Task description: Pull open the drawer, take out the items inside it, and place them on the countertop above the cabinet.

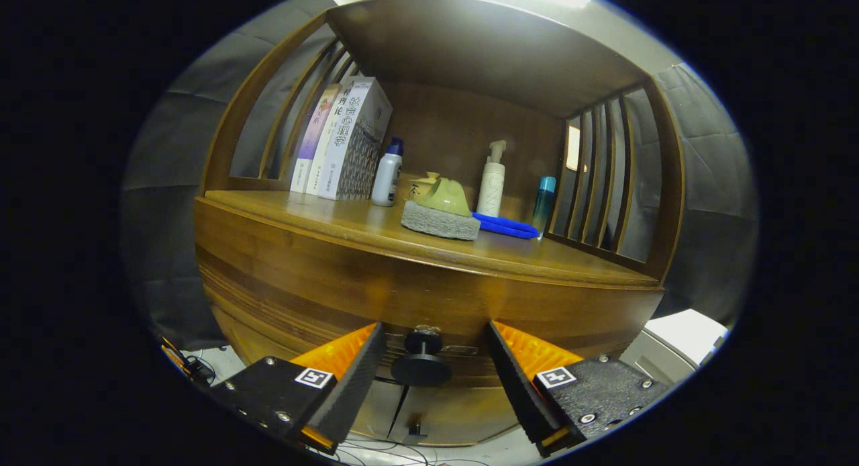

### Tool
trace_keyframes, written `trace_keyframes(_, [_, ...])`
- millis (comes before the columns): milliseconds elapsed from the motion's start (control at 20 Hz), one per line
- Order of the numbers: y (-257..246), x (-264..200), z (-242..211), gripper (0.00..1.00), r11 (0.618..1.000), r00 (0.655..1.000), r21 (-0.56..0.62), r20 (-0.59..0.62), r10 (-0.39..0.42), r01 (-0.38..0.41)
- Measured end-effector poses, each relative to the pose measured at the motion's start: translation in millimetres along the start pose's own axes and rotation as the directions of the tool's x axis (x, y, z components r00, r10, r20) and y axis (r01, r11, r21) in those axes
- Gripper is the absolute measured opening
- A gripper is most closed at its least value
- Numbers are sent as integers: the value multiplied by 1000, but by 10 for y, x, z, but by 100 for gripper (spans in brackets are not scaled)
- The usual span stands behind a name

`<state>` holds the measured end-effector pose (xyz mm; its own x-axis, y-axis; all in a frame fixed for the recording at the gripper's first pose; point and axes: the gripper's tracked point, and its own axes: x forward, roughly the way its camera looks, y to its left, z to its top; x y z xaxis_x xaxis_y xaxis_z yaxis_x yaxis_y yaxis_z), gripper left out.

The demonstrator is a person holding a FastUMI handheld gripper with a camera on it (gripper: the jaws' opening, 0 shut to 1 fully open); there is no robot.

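Wooden cabinetry stood before the gripper, with grey booth cloth behind its slatted sides. Low on the cabinet's front edge, the drawer (429,318) sat closed, its face flush under the countertop lip, and its round dark knob (421,360) stuck out toward the camera. The gripper (436,358) was spread wide, one finger on each side of the knob and neither touching it; it had hold of nothing. The knob lay between the fingertips, a little nearer the left one.

By my judgement the first step was in hand: lining up on the knob before the pull. The next move called for closing both fingers squarely on the knob's stem or disc, then drawing straight back (a skewed pull could slip off so small a knob). What the drawer contained could not be told.

Above, the countertop (537,254) had bare wood along its front edge, room for the items. Toward its middle lay a grey sponge (439,221) with a green object (446,196) on it and a blue cloth (507,225) just beside. Bottles (491,180) stood nearer the back edge, and books (342,140) leaned in the back left corner.
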<state>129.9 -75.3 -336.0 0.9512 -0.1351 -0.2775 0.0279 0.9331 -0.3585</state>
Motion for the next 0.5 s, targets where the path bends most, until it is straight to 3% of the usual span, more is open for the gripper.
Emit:
trace_keyframes(250, [-199, -398, 987, 95, 997, 987, -16, 143, 71, -69])
trace_keyframes(500, [-610, -1080, 2150, 95, 994, 963, 79, 264, 57, -80])
